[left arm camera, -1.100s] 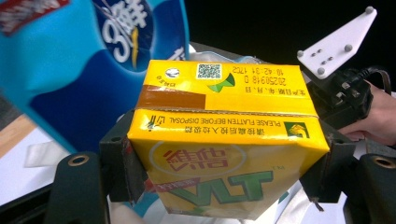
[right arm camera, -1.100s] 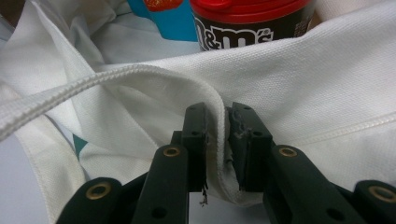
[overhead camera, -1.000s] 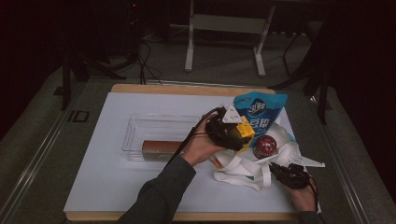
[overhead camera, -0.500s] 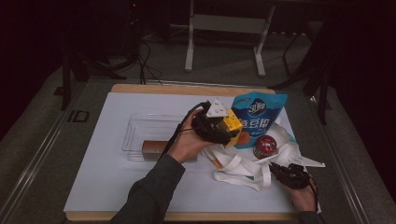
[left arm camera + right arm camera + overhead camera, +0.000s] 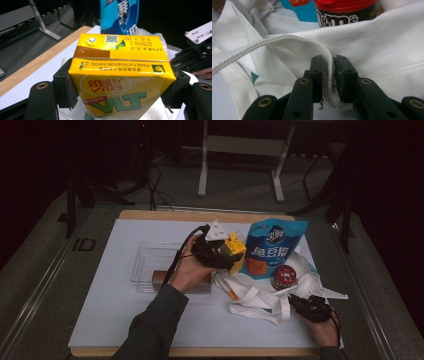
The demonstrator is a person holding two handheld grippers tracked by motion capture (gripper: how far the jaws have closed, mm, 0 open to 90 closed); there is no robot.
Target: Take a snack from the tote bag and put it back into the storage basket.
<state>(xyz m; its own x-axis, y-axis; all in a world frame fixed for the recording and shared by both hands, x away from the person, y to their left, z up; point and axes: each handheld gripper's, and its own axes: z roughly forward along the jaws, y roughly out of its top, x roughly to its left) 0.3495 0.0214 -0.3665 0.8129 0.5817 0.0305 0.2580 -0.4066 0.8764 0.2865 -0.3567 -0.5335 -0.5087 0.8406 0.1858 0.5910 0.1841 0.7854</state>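
Observation:
My left gripper point(image 5: 216, 253) is shut on a yellow drink carton point(image 5: 234, 250) and holds it above the table, just left of the blue snack pouch point(image 5: 271, 248). In the left gripper view the black pads clamp both sides of the carton point(image 5: 120, 82). My right gripper point(image 5: 311, 308) sits near the front right of the table, shut on a seam of the white cloth bag point(image 5: 257, 296). In the right gripper view the jaws pinch the bag's edge point(image 5: 329, 82). A red-lidded M&M's jar point(image 5: 347, 12) stands just beyond it in the bag's folds.
A clear plastic tray point(image 5: 148, 261) lies on the white table cover left of my left hand, with a brown box point(image 5: 165, 278) at its front side. The M&M's jar point(image 5: 285, 276) lies on the bag. A metal stand point(image 5: 240, 145) is beyond the table.
My left hand has carried the yellow carton leftward, away from the blue pouch and the bag, toward the clear tray. The right gripper has kept still on the bag.

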